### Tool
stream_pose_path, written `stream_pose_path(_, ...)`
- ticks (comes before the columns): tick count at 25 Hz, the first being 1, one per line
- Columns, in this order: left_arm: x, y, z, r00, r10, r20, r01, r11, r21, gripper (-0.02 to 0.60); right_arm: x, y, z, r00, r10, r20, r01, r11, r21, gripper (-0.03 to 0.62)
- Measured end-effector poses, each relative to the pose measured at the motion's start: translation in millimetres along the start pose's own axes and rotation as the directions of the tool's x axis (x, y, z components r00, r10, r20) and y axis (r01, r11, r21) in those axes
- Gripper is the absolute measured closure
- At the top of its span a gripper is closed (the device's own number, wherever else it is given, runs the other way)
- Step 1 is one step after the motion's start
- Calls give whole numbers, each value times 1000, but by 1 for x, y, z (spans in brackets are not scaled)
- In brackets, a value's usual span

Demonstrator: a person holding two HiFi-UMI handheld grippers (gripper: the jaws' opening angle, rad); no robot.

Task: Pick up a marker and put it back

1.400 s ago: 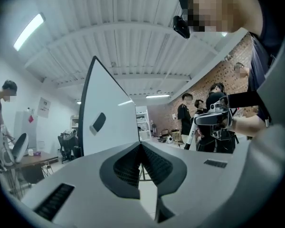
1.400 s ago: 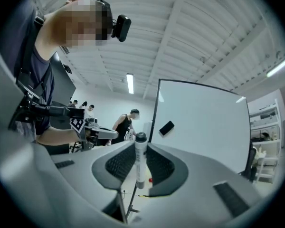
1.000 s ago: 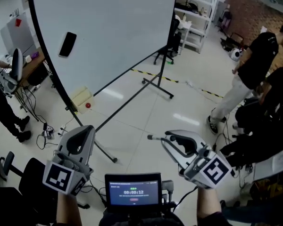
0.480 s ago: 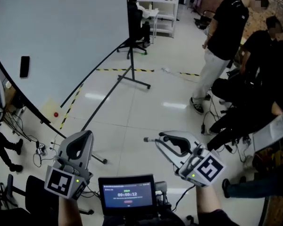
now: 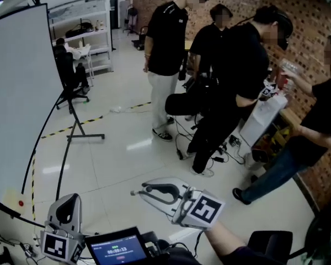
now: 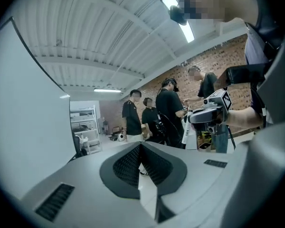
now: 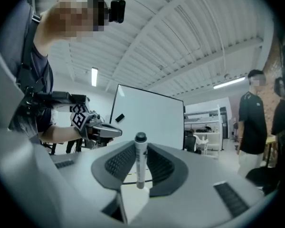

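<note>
White cylindrical marker with a dark cap (image 7: 140, 160) stands pinched upright in the right hand-held gripper (image 5: 142, 190); left hand-held gripper (image 6: 140, 148) closed, empty. Returning it likely needs firm, level carrying.

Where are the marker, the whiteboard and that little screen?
marker (image 7: 141, 163): right gripper view, middle of its barrel.
whiteboard (image 5: 14, 104): head view, its white face.
screen (image 5: 117, 250): head view, centre of the lit display.
</note>
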State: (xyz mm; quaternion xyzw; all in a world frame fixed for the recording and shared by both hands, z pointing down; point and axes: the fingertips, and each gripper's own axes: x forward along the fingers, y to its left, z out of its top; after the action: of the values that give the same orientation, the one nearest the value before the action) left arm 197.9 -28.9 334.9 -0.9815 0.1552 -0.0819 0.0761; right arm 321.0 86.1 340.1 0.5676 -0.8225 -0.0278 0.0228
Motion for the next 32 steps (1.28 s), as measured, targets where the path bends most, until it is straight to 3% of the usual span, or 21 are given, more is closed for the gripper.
stream_pose_path(5, 8, 0, -11, 989, -142, 36, 143, 990, -20, 581, -5, 20, 5, 994, -111, -21, 110, 993, -37, 494)
stream_pose_path(9, 13, -3, -6, 977, -199, 72, 200, 980, -12, 581, -11, 23, 5, 985, -171, -35, 169, 984, -51, 494)
stream_pose_path(16, 15, -15, 11, 971, -218, 93, 218, 976, 7, 581, -26, 22, 12, 980, -199, -15, 198, 978, -60, 494)
stream_pose_path(21, 49, -32, 6, 984, -171, 43, 171, 985, 4, 581, -50, -3, 8, 984, -177, -26, 175, 982, -67, 494)
stream_pose_path(32, 95, -75, 26, 984, -172, 56, 173, 985, -6, 581, -83, -43, 1, 989, -146, -19, 145, 988, -46, 494)
